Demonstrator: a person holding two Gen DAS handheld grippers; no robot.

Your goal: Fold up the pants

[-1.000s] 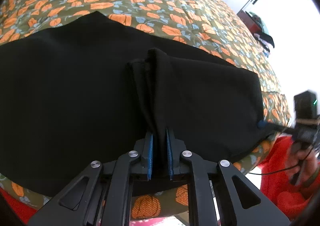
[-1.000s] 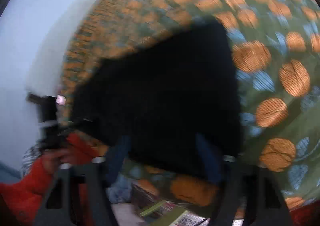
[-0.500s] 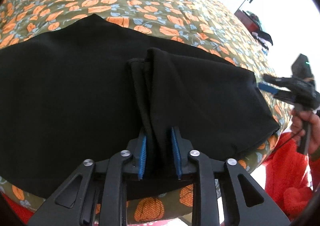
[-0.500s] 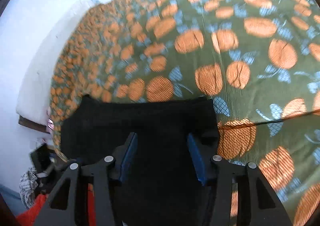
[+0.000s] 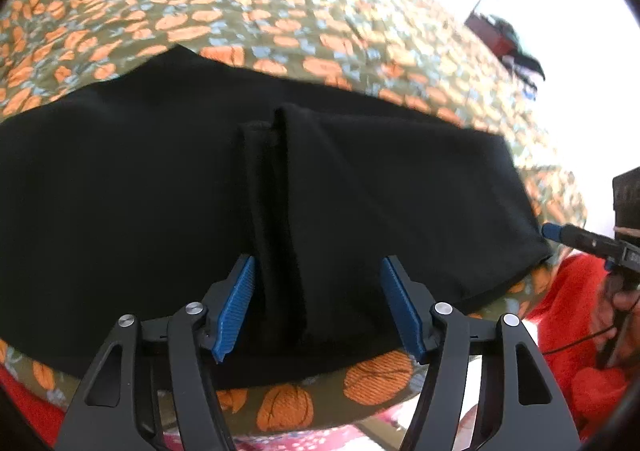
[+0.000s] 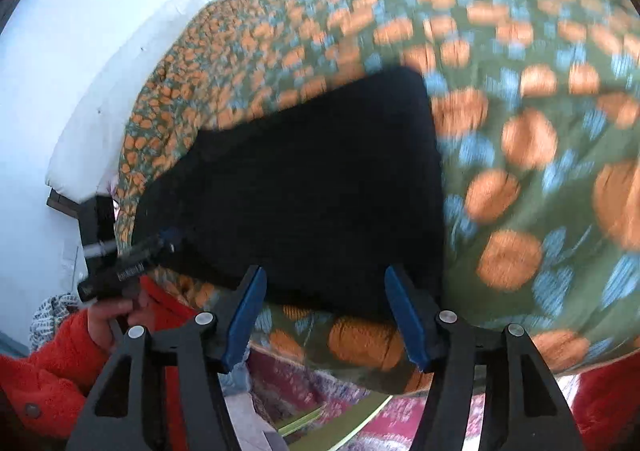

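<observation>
The black pants (image 5: 160, 191) lie folded on a bed with an orange pumpkin-print cover (image 5: 240, 11). A bunched fold of the pants (image 5: 280, 211) runs toward my left gripper (image 5: 318, 307), whose jaws are opening; the fold lies loose between the blue pads (image 5: 236, 307), not pressed. In the right wrist view the same pants (image 6: 312, 187) lie flat. My right gripper (image 6: 324, 315) hovers over their near edge, jaws opening, nothing gripped. The right gripper's tip (image 5: 560, 231) shows at the pants' right corner in the left wrist view, and the left gripper (image 6: 160, 243) at their left corner in the right wrist view.
The bed's near edge (image 5: 360, 379) drops off just below the pants. A person's orange fleece sleeves (image 5: 580, 331) (image 6: 48, 351) and a hand (image 6: 108, 315) hold the grippers. A white wall (image 6: 80, 51) lies to the left and a dark rack (image 5: 504, 39) at far right.
My left gripper has opened and let go of the bunched fold, which stays where it lay. My right gripper pulled back toward the near edge of the pants, jaws a little wider.
</observation>
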